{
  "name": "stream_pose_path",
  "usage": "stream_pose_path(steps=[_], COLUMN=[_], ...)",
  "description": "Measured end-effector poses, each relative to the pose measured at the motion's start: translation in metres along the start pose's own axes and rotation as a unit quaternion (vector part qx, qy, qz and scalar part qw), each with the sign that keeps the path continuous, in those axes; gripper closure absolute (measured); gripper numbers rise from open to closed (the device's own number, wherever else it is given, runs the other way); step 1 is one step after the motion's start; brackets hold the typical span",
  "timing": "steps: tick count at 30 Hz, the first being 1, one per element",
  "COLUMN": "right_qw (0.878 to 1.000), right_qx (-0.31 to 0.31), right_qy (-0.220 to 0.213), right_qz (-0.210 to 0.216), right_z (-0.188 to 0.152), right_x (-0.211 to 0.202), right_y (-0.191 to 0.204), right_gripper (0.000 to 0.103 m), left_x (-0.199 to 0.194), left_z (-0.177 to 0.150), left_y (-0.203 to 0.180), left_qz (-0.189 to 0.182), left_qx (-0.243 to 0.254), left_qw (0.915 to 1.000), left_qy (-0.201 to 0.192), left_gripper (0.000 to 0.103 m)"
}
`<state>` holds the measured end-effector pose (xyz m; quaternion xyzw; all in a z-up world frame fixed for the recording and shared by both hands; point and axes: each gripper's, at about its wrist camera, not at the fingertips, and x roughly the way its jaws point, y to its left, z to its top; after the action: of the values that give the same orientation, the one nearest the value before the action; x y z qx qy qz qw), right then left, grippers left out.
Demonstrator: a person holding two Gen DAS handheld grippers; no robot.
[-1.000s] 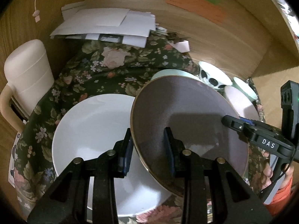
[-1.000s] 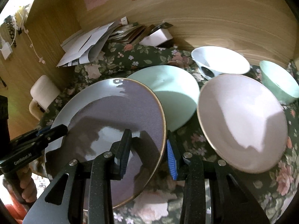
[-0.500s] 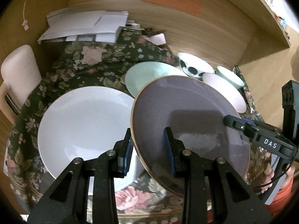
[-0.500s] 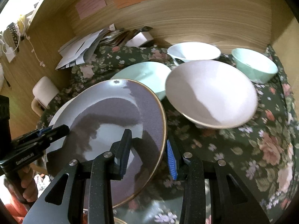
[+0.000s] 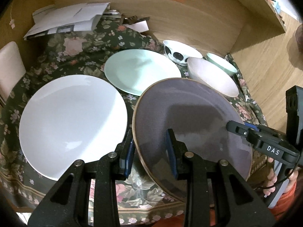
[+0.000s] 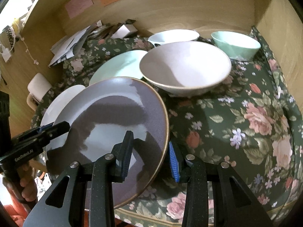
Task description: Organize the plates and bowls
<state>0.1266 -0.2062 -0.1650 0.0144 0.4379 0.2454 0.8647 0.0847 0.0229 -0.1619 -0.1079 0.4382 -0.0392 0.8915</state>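
I hold one grey plate [image 5: 191, 121] between both claws, tilted, its face turned toward the upper left of the left wrist view, above the floral cloth [image 6: 236, 124] at lower centre. My left gripper [image 5: 150, 151] pinches its near rim; my right gripper [image 6: 149, 151] pinches the opposite rim. Left to right in the left view I count three plates: a white plate [image 5: 72, 121] lying flat at left, a mint plate [image 5: 142, 71] behind, and the grey one. Three bowls sit at upper right: spotted bowl [image 5: 180, 54], pink bowl [image 5: 212, 77], mint bowl [image 5: 221, 64]. Papers [image 5: 70, 20] pile at upper left. The white plate lies just beside the grey rim.
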Motion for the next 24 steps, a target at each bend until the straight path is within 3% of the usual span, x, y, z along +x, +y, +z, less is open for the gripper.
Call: stream_pose_path(steps=[13,24], right_qw=[0.999,0.999], right_qx=[0.025,0.020], right_qy=[0.023,0.030], right_qz=[-0.003,-0.007], right_z=[-0.002,0.004], right_x=[0.017,0.024], right_y=[-0.016,-0.018], right_gripper=[0.071,0.070], left_x=[0.035,0.046], left_z=[-0.006,0.000], left_y=[-0.004,0.000], left_qz=[0.001,-0.002], left_qx=[0.000,-0.001], left_qw=[0.9990,0.9984], left_qy=[0.045,0.056], left_gripper=[0.072,0.071])
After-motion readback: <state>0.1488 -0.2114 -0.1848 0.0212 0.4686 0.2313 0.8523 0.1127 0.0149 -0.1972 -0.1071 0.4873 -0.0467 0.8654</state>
